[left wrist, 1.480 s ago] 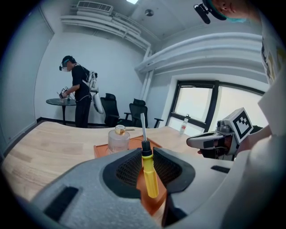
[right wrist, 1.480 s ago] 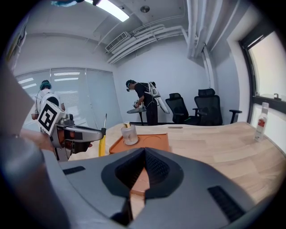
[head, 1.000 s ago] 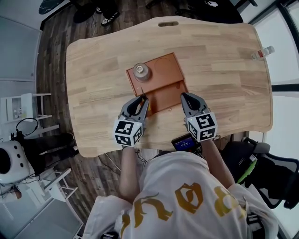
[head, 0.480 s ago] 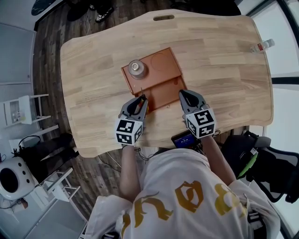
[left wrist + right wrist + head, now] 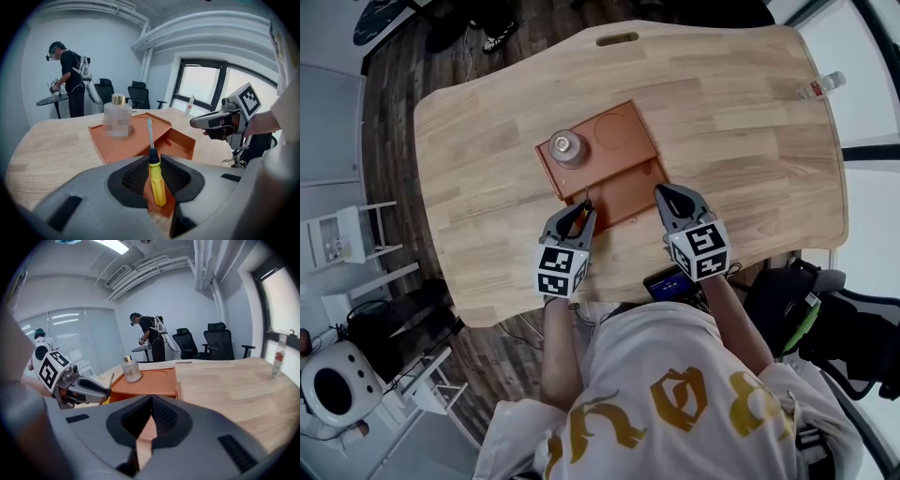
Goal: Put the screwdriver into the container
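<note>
Left gripper (image 5: 579, 216): fingers clamped on the screwdriver (image 5: 157, 182). They grip the yellow handle, and the metal shaft sticks out forward towards the orange container (image 5: 623, 187). The screwdriver isn't in the container yet. Its tip is at the container's near left edge, and the handle is back over the table (image 5: 741, 159).

Right gripper (image 5: 667, 198): fingers pressed fully together with nothing between them. It sits at the container's near right corner; I can't tell if it's touching.

The container lies skewed on the table, with a flat raised section and round recess on the far side and a deeper open section on the near side. A small glass bottle (image 5: 565, 147) with a gold cap stands upright on the raised section, far left. A water bottle (image 5: 818, 86) is at the table's far right edge, well apart.
</note>
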`<state>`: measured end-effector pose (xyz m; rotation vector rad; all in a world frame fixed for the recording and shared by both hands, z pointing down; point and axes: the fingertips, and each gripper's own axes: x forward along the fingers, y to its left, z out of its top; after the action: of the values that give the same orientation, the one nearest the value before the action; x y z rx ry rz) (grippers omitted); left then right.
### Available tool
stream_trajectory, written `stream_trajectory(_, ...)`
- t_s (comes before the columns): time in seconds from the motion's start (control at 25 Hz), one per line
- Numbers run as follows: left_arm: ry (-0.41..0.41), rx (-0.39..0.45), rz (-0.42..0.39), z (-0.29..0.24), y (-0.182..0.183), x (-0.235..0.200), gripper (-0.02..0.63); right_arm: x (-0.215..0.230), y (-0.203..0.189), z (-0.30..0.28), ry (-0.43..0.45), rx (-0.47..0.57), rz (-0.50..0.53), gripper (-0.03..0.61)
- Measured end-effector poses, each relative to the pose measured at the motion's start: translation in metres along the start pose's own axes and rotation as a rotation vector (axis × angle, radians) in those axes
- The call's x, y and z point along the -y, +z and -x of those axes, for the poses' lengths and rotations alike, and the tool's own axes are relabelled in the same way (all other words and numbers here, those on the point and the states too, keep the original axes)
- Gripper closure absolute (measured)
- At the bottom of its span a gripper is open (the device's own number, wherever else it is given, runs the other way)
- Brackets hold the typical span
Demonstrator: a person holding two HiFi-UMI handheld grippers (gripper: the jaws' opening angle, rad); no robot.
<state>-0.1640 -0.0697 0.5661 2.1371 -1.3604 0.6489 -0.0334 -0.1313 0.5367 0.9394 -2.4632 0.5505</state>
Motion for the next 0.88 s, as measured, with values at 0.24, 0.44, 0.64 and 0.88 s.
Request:
stream_trajectory(0.24,-0.034,-0.068,-0.029,-0.007,-0.006,0.007,0.534,0.002,-0.001,-0.004,-0.001,0.001,-0.012,0.569)
stream_trajectory(0.44,-0.050,-0.122,-0.074,-0.012,-0.011,0.010,0.534,-0.001,-0.001,-0.009,0.005,0.002,-0.019,0.569)
stream_trajectory(0.64,-0.064,-0.180,-0.117,-0.017,-0.013,0.012,0.534,0.002,-0.003,-0.007,-0.005,0.000,-0.026,0.569)
stream_trajectory(0.88,-0.088,-0.245,-0.169,-0.027,-0.015,0.013,0.534,0.011,-0.006,-0.006,-0.025,-0.002,-0.037,0.569)
